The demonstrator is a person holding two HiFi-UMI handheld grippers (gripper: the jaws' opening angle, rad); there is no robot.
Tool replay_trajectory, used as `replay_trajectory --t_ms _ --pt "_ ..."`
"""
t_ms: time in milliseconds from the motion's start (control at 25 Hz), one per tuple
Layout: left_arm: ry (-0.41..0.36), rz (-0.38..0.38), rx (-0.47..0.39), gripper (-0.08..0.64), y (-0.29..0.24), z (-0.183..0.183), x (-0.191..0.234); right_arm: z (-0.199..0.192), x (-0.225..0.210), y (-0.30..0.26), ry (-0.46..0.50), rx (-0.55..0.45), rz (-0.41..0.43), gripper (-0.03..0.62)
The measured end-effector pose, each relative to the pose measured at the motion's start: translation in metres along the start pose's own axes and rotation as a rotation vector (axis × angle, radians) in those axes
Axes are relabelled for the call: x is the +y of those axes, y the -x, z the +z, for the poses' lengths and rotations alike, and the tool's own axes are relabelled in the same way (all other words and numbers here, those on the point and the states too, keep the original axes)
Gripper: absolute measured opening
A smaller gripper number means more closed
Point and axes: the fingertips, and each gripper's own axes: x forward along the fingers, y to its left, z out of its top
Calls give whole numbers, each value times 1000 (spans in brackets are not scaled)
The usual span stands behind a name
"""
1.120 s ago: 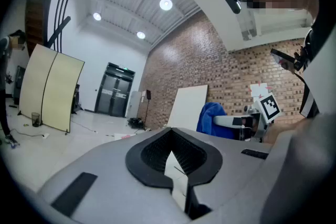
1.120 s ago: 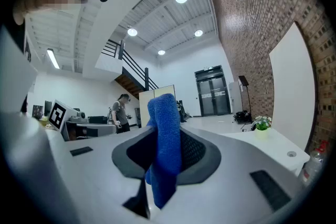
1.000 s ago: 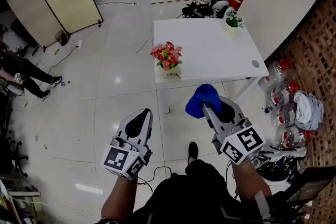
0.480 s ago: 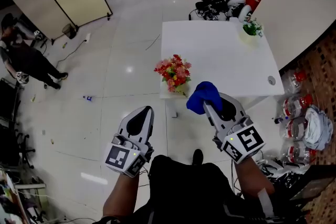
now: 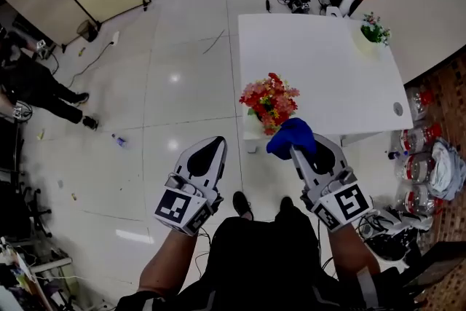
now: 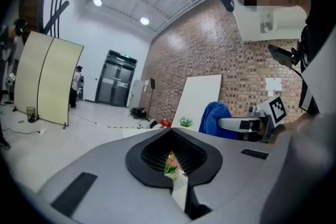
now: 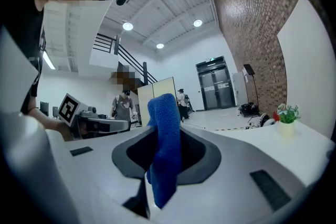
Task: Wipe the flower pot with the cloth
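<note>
Right gripper [image 5: 309,156] is clamped down on a blue cloth [image 5: 291,136], so the wiping hand is sorted; in the right gripper view the cloth sits pinched between the jaws, with a fold poking up above them and a tail hanging below. Left gripper [image 5: 210,149] has its jaws pretty much together with nothing in them; there's only a thin slit, and the flowers show through it, so it's aimed at the target too. Both are held out over the floor, short of the white worktop [image 5: 320,69]; neither touches anything on it.

The flower pot [image 5: 266,107], stuffed with red and orange blooms, stands right at the near-left corner of the worktop, close to the edge; from the head view the blooms cover most of the pot body, so not much can be said about its sides. A second little potted plant [image 5: 373,29] sits at the far right corner, well apart.

Wiping hasn't started by the look of it. Biggest worry imo: the pot is so near the corner that a sideways shove from the cloth could slide it off or tip it, especially with the left gripper closed up and steadying nothing; the top-heavy bouquet won't help. The loose cloth could also snag the blooms, or drag out of the pinch if it catches.
</note>
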Motion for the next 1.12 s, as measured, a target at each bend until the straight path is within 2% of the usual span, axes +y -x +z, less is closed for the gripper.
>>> replay_trajectory --t_ms 160,280,440,600,800,960,1120 --pt "7 -31 35 1 -30 -28 8 -43 0 -17 -38 53 1 78" --pt "34 -29 71 0 -54 -56 8 -81 -1 -29 -18 110 53 78" --pt "66 9 110 1 -74 -106 16 -152 1 -44 16 216 131 79" --pt "47 23 91 0 -97 -138 31 -206 -15 -62 -6 247 113 79" --pt "61 19 80 2 -129 -169 43 -244 -29 -84 79 267 90 79" --pt "9 -47 114 2 -147 -182 43 -242 -37 -91 86 225 68 80" --pt "-85 -200 164 0 -166 -184 26 -237 -41 -88 67 206 66 79"
